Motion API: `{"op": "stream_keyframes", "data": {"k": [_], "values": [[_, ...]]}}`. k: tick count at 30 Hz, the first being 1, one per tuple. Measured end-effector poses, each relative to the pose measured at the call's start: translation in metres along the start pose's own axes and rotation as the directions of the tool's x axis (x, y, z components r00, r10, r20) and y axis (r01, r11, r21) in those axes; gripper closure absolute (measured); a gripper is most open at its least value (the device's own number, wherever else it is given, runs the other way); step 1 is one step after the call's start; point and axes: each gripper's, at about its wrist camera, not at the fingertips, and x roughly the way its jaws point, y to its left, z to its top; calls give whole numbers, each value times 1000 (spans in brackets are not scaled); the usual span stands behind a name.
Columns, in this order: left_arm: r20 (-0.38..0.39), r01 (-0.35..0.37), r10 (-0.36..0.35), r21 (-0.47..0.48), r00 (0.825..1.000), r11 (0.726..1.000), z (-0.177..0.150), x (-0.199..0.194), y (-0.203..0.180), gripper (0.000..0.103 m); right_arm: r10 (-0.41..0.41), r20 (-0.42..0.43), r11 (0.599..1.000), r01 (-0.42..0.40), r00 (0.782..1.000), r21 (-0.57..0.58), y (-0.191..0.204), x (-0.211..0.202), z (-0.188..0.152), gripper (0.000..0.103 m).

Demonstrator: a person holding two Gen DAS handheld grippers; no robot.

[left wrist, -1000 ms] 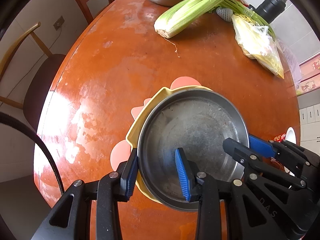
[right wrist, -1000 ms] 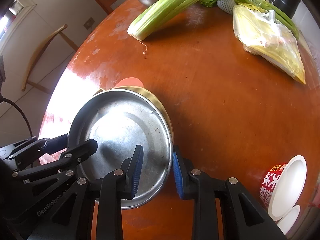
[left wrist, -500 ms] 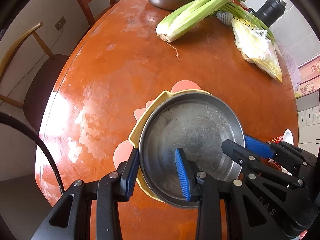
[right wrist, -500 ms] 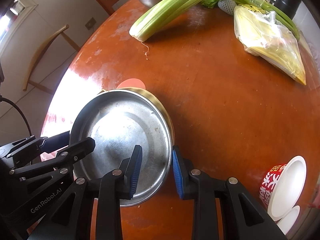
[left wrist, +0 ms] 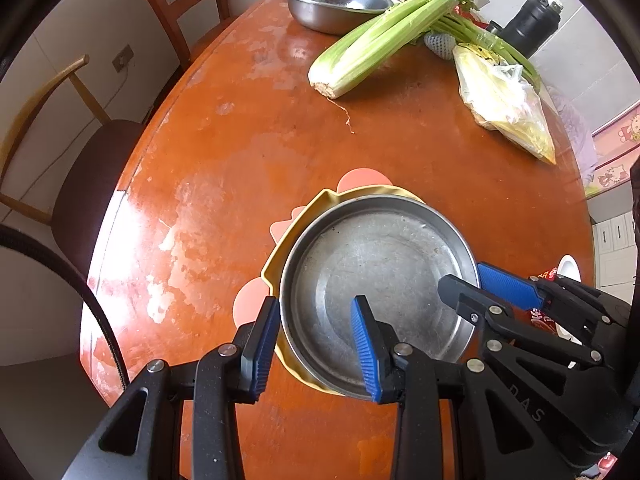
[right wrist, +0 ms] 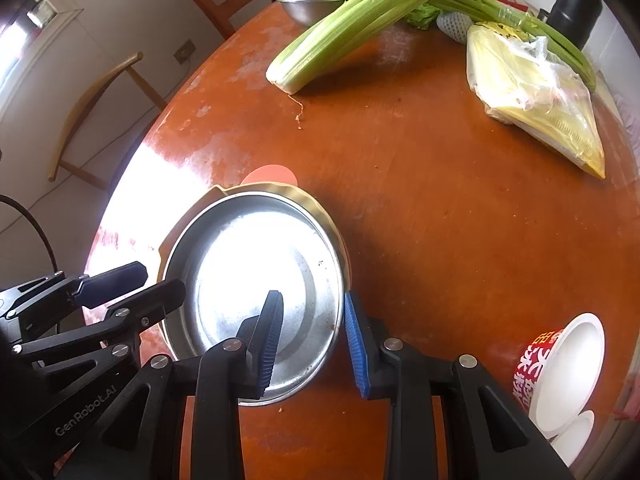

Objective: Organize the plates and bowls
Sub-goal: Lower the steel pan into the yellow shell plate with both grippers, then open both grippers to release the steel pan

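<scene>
At the bottom centre of the left wrist view, the left gripper (left wrist: 316, 344) has its two blue-padded fingers (left wrist: 365, 354) spread apart, straddling the near left rim of a steel plate (left wrist: 376, 280): one pad sits outside the rim, the other over the plate's inner surface. Neither pad can be seen pressing on the metal. The plate rests nested in a yellow dish (left wrist: 276, 264) whose edge shows along its left and upper sides, with pink tabs (left wrist: 362, 178) jutting out from beneath.

Low in the right wrist view, the right gripper (right wrist: 312, 340) is likewise spread, its fingers (right wrist: 354, 346) set on either side of the same plate's (right wrist: 256, 272) near right rim, one pad over the bright interior and one just outside the edge. The yellow dish (right wrist: 304, 196) peeks out along the plate's upper edge. Each gripper also shows in the other's view, at the lower right of the left view and the lower left of the right view.

Both dishes sit on a round orange-brown table (left wrist: 256, 152), in the lower middle of each frame. Toward the top lie a celery bunch (left wrist: 380, 40), a bagged yellow vegetable (left wrist: 504, 104) at upper right, a steel bowl (left wrist: 336, 0) at top centre, and a dark bottle (left wrist: 532, 26). A red-and-white paper bowl (right wrist: 560, 368) lies tilted at the lower right of the right view.
</scene>
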Motion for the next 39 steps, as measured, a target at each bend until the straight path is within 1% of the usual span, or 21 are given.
{"op": "stream_keyframes", "data": {"k": [5, 9, 20, 26, 30, 35, 39], "values": [[16, -2, 2, 9, 1000, 1000, -3, -7, -1, 66, 2, 17, 1000, -2, 1000, 2, 2, -5, -1, 70], [24, -11, 11, 12, 1000, 1000, -7, -11, -2, 65, -12, 27, 1000, 11, 1000, 8, 1, -9, -1, 67], [53, -17, 17, 3, 998, 1000, -10, -25, 0, 65, -29, 71, 999, 31, 997, -27, 9, -26, 0, 66], [66, -17, 17, -3, 998, 1000, -12, -33, 5, 64, -26, 99, 999, 30, 995, -38, 14, -37, -2, 63], [71, -18, 20, -30, 997, 999, -13, -37, 17, 63, -24, 114, 999, 28, 993, -36, 14, -43, -4, 60], [64, -1, 6, -78, 998, 997, -17, -37, 37, 57, -21, 117, 1000, 24, 993, -20, 13, -48, -8, 59], [49, 15, -10, -115, 999, 993, -24, -32, 54, 55, -26, 121, 1000, 26, 992, -1, 9, -51, -14, 58]]}}
